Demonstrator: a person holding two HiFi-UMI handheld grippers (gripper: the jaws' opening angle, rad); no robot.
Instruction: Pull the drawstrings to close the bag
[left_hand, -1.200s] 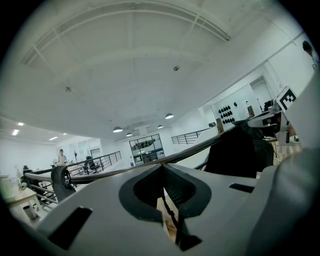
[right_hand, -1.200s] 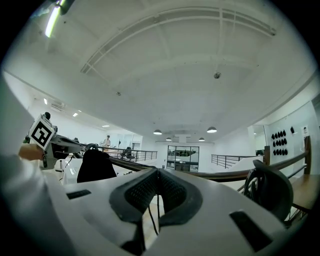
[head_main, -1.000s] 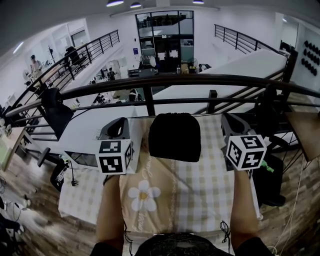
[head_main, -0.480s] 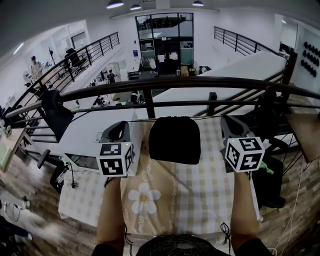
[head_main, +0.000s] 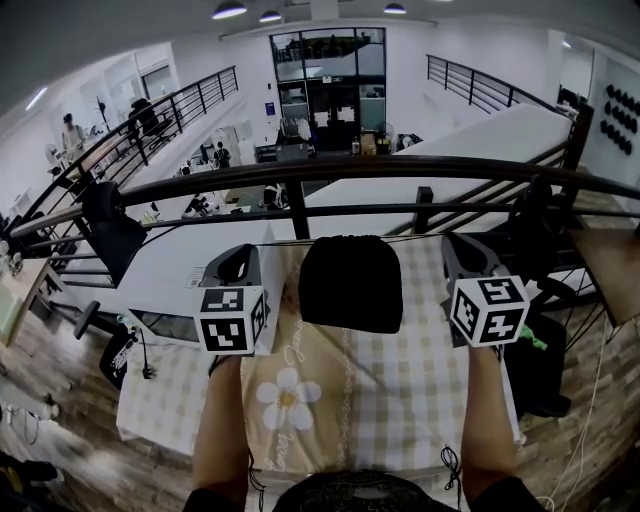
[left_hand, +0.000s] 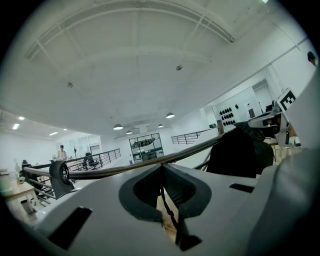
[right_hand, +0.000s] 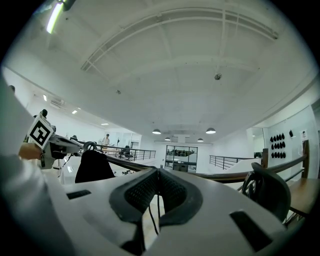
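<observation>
A black drawstring bag (head_main: 350, 285) hangs between my two grippers, above the checked tablecloth. Its top edge looks gathered. A thin drawstring (head_main: 272, 243) runs from the bag's top to my left gripper (head_main: 238, 262), and another drawstring (head_main: 428, 236) runs to my right gripper (head_main: 462, 250). In the left gripper view the jaws (left_hand: 162, 167) are shut on a dark cord (left_hand: 169, 212), with the bag (left_hand: 240, 152) to the right. In the right gripper view the jaws (right_hand: 158, 172) are shut on a cord (right_hand: 149, 215), with the bag (right_hand: 94, 167) to the left.
The table (head_main: 410, 380) carries a beige checked cloth with a white flower print (head_main: 288, 392). A dark railing (head_main: 300, 170) runs just beyond the table's far edge, over a lower floor. A dark bag (head_main: 530, 360) sits at the right of the table.
</observation>
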